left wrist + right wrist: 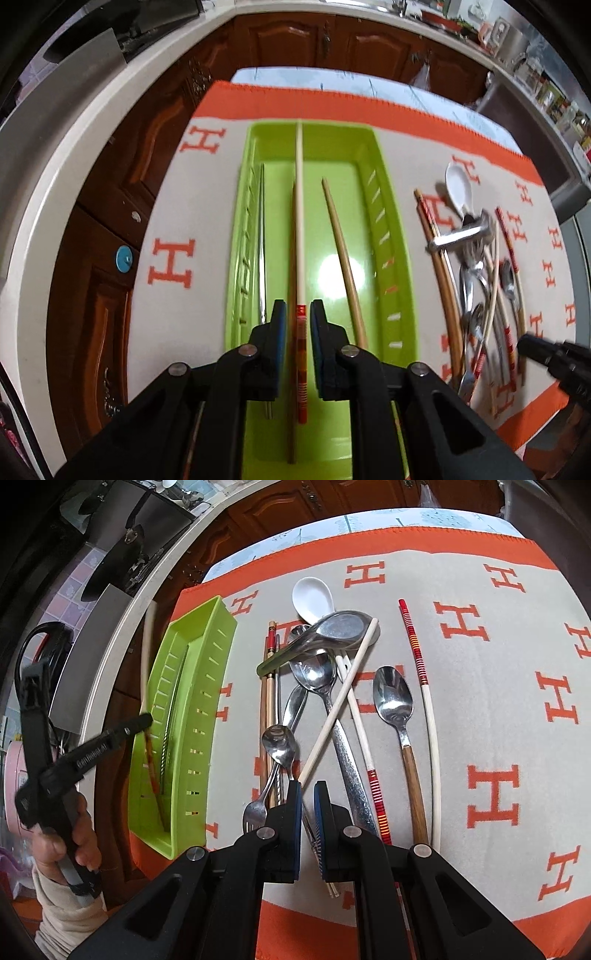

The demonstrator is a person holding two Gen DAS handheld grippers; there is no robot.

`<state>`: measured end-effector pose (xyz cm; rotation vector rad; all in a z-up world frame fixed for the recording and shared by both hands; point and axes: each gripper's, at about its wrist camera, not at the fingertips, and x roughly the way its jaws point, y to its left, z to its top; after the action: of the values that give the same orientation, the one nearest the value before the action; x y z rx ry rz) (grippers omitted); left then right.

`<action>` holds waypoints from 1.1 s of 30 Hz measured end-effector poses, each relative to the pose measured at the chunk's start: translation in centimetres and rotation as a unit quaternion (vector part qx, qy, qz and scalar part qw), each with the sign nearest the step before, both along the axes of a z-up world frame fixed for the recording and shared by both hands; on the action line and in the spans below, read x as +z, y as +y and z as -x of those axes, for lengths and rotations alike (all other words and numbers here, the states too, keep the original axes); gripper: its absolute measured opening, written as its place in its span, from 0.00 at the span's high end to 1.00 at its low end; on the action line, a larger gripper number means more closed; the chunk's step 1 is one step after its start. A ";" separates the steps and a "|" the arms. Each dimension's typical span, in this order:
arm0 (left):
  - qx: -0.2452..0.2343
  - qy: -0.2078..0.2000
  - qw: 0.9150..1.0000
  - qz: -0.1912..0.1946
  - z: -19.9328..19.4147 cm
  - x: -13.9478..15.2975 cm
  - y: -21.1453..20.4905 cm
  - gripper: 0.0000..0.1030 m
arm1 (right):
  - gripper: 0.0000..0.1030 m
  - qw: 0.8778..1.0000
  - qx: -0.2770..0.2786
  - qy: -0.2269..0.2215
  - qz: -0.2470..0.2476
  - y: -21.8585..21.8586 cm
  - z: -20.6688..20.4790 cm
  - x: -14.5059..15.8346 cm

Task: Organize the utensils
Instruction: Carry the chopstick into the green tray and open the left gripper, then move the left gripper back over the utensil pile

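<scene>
Down at the near edge, the left hand-held gripper (pixel 298 325) hangs over the green tray (pixel 388 206), and a pale chopstick with a red-banded end (pixel 299 229) runs straight between its blue pads. There is a sliver of daylight on either side of the stick, so the jaws look parted rather than pinching; it reads like a release, with the chopstick lying along the tray's length and its far tip out over the far rim. No earlier view here, so that is only a judgement.

Just beside it in the tray: a darker brown chopstick (pixel 293 406) underneath, a tan chopstick (pixel 343 258) angled to the right, and a thin metal piece (pixel 262 236) along the left wall. So a few pieces are in.

Over to the right hand-held gripper (pixel 307 794), nearly pressed together above the near end of the pile on the patterned cloth (pixel 491 716). A white chopstick (pixel 340 698) slants up from near its pads, but whether anything is truly gripped, I cannot tell.

Moving outward, plenty is left on the worktop: a small fork (pixel 255 814), several steel spoons, a wooden-handled spoon (pixel 393 698), two red-banded chopsticks (pixel 415 646), a brown pair (pixel 266 686), then a big metal ladle (pixel 338 627) resting across a white ceramic spoon (pixel 310 594) at the far end. Early days, most of the sorting is ahead.
</scene>
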<state>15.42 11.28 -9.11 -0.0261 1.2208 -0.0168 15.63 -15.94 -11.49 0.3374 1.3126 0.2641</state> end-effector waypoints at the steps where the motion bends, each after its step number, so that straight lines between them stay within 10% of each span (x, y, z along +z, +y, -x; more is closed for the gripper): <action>1: -0.001 0.004 1.000 0.001 0.2 -0.2 0.0 0.74 | 0.90 1.000 -0.002 0.000 0.001 -0.1 -0.1 0.0; 13: -0.020 -0.020 0.999 0.020 1.9 2.5 -1.6 0.46 | 0.86 1.000 0.004 0.003 0.006 0.3 -0.4 -0.5; 33: -0.061 -0.067 0.995 0.041 4.5 5.4 -5.4 0.37 | 0.86 0.999 0.040 -0.023 0.025 1.1 1.2 0.9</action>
<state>10.88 5.90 -3.70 -0.0216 1.0850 -0.1733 14.48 -14.83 -10.54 0.2355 1.2878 0.3047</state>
